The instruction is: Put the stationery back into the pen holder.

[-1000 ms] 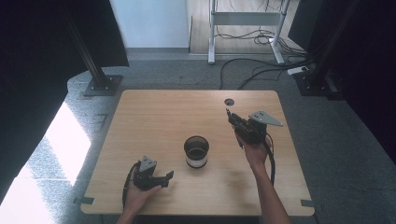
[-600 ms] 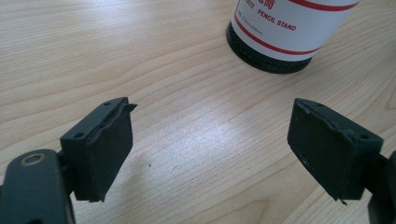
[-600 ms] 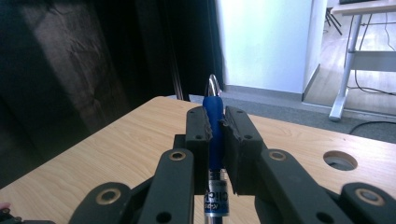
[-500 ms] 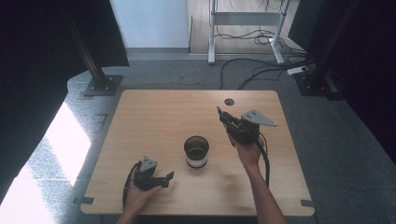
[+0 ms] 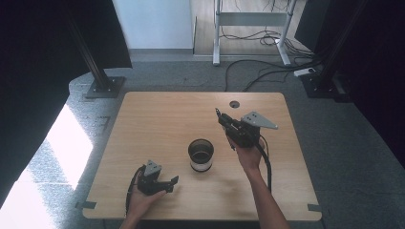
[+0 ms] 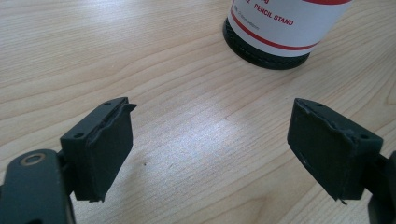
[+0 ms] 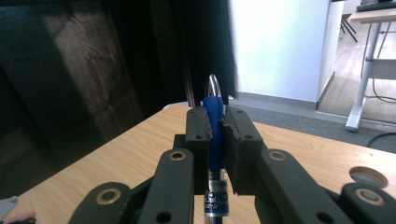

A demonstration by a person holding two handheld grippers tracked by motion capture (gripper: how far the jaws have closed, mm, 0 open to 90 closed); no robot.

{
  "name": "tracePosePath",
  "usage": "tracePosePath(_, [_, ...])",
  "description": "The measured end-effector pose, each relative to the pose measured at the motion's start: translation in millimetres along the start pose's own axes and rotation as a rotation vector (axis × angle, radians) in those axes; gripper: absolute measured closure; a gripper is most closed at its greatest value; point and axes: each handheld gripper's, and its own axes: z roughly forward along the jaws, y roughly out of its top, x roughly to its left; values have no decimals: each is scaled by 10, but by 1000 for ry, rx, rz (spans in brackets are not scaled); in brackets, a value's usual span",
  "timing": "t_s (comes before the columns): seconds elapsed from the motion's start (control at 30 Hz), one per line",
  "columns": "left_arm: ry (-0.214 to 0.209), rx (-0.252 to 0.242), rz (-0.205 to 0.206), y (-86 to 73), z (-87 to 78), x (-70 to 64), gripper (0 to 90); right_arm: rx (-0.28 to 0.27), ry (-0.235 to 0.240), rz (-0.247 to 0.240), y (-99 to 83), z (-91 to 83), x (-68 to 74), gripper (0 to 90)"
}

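A white pencil stand [image 5: 201, 155] with a black rim stands at the middle of the wooden table [image 5: 162, 119]; its base and red-lettered label [image 6: 275, 28] rise beyond my left jaws. My left gripper [image 5: 171, 182] rests low near the front edge, left of the stand, open with bare wood between its pads [image 6: 105, 149]. My right gripper [image 5: 220, 117] is held above the table right of the stand, shut on a blue pen [image 7: 214, 140]. The pen's silver tip points up and away from me between the pads.
A round cable hole [image 5: 234, 104] sits near the table's far edge, also visible as the hole [image 7: 367, 176]. Black stand bases [image 5: 102, 86] and cables [image 5: 258, 76] lie on the grey floor beyond. Dark curtains flank both sides.
My right gripper has moved left toward the stand with the pen in it. The left gripper has stayed where it was.
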Motion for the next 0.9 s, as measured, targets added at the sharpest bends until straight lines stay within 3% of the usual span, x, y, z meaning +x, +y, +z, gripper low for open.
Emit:
tracePosePath(0.43, [-3,2,0,-4,5,3,147,-4,32,-11,16,146,165,794])
tracePosePath(0.9, [-5,13,9,-11,19,-5,148,12,45,-12,-22,298,239,794])
